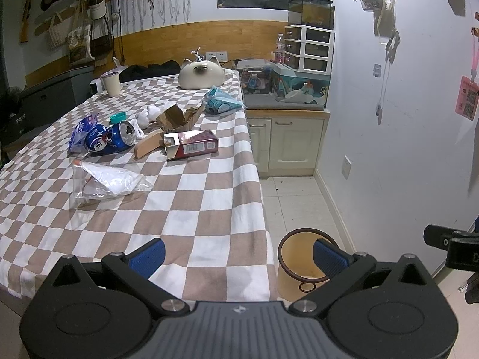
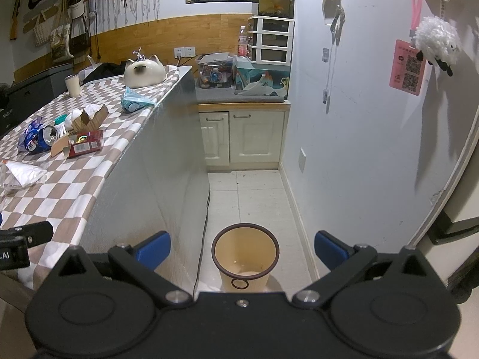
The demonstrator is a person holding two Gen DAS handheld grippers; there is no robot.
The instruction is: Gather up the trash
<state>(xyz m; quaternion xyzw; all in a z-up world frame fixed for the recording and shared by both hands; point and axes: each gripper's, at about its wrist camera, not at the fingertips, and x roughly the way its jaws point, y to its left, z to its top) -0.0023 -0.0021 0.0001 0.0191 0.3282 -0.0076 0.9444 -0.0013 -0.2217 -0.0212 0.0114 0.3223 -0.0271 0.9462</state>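
Observation:
Trash lies on the checked tablecloth (image 1: pixel 194 209): a clear plastic bag (image 1: pixel 104 184), a crushed blue can (image 1: pixel 112 139), a red carton (image 1: pixel 191 145), torn cardboard (image 1: pixel 176 116), white tissue (image 1: pixel 149 113) and a blue wrapper (image 1: pixel 220 100). A beige waste bin (image 2: pixel 245 254) with a dark rim stands on the floor beside the table; it also shows in the left wrist view (image 1: pixel 299 263). My left gripper (image 1: pixel 239 254) is open and empty over the table's near right edge. My right gripper (image 2: pixel 242 248) is open and empty above the bin.
A cat-shaped ceramic bowl (image 1: pixel 202 73) and a paper cup (image 1: pixel 111 83) stand at the table's far end. Cream cabinets (image 2: pixel 242 137) with boxes on top close off the back. A white wall (image 2: pixel 359 149) runs along the right of the narrow tiled aisle.

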